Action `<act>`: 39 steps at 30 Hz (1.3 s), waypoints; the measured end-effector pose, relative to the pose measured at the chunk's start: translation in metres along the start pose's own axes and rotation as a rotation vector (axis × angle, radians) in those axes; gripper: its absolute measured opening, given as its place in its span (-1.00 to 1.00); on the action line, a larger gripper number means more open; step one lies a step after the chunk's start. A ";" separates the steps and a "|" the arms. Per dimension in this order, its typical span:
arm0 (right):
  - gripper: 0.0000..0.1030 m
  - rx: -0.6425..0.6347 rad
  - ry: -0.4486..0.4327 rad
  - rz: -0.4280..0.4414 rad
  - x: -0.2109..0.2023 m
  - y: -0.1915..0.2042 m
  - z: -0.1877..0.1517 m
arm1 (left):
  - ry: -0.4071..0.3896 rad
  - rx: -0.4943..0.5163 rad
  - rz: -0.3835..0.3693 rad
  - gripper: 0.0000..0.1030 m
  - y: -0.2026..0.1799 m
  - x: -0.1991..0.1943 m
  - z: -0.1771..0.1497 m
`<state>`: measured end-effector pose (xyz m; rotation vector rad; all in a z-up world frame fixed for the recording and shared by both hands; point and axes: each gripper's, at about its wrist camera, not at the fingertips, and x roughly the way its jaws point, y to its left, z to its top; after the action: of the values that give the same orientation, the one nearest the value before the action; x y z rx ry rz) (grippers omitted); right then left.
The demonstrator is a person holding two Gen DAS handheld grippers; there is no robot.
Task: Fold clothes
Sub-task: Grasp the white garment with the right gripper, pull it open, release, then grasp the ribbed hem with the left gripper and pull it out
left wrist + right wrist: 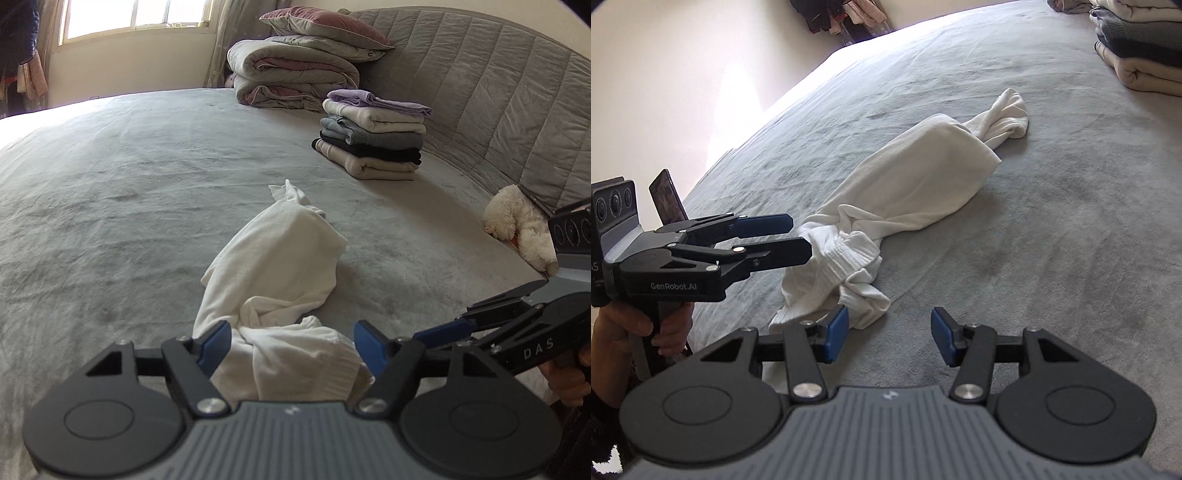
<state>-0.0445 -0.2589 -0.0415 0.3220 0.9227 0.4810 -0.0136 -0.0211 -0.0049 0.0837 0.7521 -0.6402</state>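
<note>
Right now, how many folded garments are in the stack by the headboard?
5, stacked: lilac on top, then white, grey, black, and beige at the bottom. Thin items could be hidden between layers.

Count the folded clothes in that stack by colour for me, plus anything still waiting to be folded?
Lilac, folded: 1
Cream-white, folded: 1
Grey, folded: 1
Black, folded: 1
Beige, folded: 1
White garment, crumpled and unfolded: 1
Total: 6, with 5 folded in the stack.
</note>
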 end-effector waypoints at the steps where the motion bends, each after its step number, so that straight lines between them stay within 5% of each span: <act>1: 0.05 0.011 0.000 -0.010 0.000 -0.003 0.001 | 0.010 0.014 0.002 0.24 -0.004 0.004 0.000; 4: 0.05 0.046 0.004 -0.044 0.000 -0.014 0.000 | 0.029 0.050 0.025 0.16 -0.013 0.014 -0.002; 6: 0.05 0.068 0.003 -0.059 0.000 -0.020 0.000 | 0.035 0.064 0.043 -0.06 -0.016 0.018 -0.002; 8: 0.05 0.092 -0.003 -0.064 -0.002 -0.025 0.001 | 0.036 0.059 0.055 -0.64 -0.014 0.018 -0.003; 11: 0.05 0.116 -0.018 -0.081 -0.005 -0.030 0.003 | 0.024 0.016 0.067 -0.77 -0.006 0.012 -0.001; 22: 0.05 0.184 -0.075 -0.139 -0.009 -0.038 0.017 | -0.100 -0.231 0.170 -0.83 0.061 -0.034 0.001; 36: 0.05 0.194 -0.113 -0.121 0.016 -0.016 0.042 | -0.153 -0.409 0.340 -0.84 0.133 -0.057 -0.007; 39: 0.05 0.187 -0.126 -0.129 0.022 -0.011 0.047 | -0.161 -0.428 0.418 -1.00 0.147 -0.058 -0.010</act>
<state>0.0082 -0.2596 -0.0348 0.4547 0.8610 0.2536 0.0321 0.1303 0.0037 -0.1987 0.6745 -0.0794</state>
